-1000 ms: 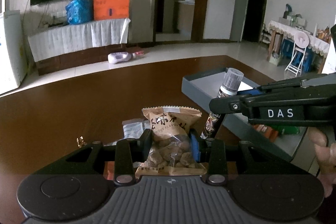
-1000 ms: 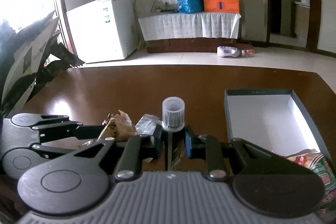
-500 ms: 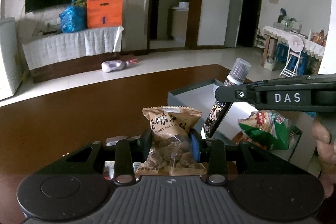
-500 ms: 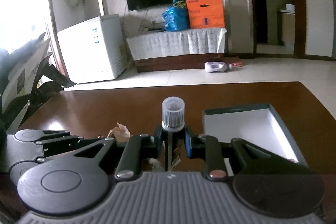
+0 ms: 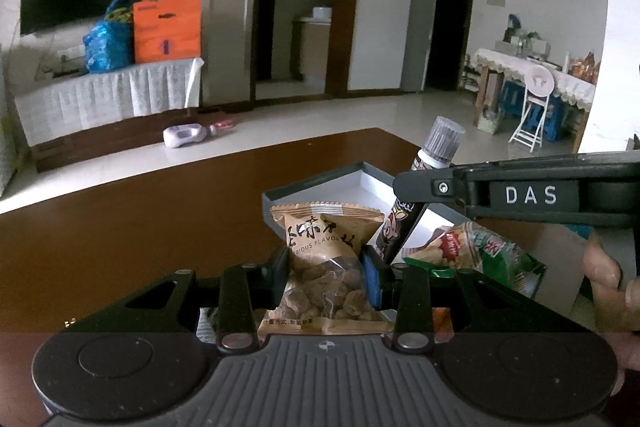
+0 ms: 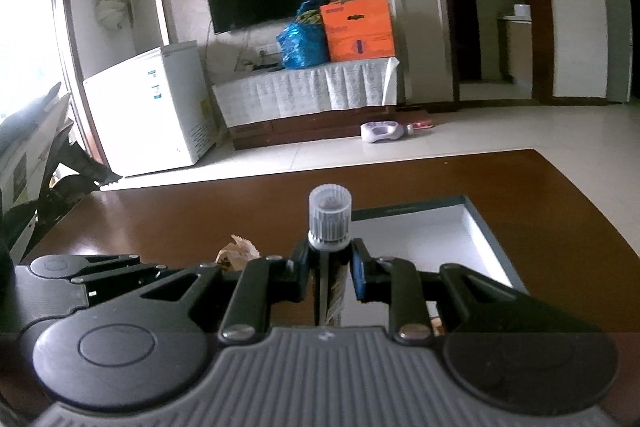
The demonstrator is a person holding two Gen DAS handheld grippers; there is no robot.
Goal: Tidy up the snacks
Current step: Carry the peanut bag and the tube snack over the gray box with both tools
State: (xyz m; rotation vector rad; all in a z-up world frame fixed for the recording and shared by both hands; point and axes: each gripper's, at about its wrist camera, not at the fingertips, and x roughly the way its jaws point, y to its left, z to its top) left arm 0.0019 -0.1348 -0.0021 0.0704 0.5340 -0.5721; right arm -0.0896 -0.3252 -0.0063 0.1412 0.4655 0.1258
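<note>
My left gripper (image 5: pixel 325 277) is shut on a brown snack packet (image 5: pixel 326 267) with a clear window full of round brown pieces, held up over the dark wooden table. Just beyond it lies a grey box (image 5: pixel 320 187) with a white inside, and a green and red snack bag (image 5: pixel 468 251) rests in it. My right gripper (image 6: pixel 330 273) is shut on a slim dark tube with a ribbed clear cap (image 6: pixel 330 219), held upright in front of the same grey box (image 6: pixel 472 223). In the left wrist view that tube (image 5: pixel 404 223) hangs tilted over the box.
The brown table (image 6: pixel 200 211) ends close behind the box. Part of the brown packet (image 6: pixel 238 251) and the left gripper's frame show at lower left in the right wrist view. A hand (image 5: pixel 608 287) holds the right gripper. A white freezer, a cloth-covered bench and a wall television stand beyond.
Both grippers have carried their loads toward the grey box, which now sits nearer the middle of each view. The green snack bag has come into the left wrist view. Both grips hold.
</note>
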